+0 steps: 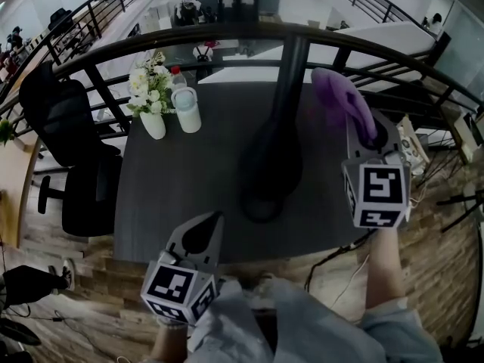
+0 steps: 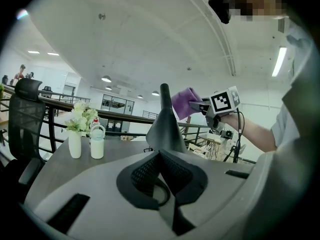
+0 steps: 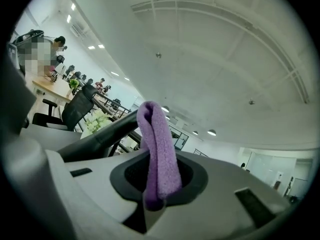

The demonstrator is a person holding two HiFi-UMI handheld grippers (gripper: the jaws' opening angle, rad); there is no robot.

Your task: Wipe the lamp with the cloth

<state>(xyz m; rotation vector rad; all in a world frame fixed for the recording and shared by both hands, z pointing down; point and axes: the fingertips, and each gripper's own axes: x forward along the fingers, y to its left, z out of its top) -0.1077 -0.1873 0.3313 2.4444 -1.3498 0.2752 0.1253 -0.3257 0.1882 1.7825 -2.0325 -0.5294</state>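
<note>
One black lamp (image 1: 272, 165) is seen standing on the dark desk (image 1: 189, 195). One purple cloth (image 1: 344, 100) is pinched in the right gripper (image 1: 361, 131) and held up just beside the lamp's stem; contact cannot be told. The left gripper (image 1: 204, 229) is held low at the desk's near edge, jaws pressed together on nothing. One vase of flowers (image 1: 153, 124) and one white bottle (image 1: 187, 110) are set side by side at the far left corner.

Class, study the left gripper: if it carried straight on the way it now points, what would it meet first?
Most likely the lamp: its dark body rises directly beyond the closed jaws of the left gripper, on their line. The gap between them is hard to judge.
</note>
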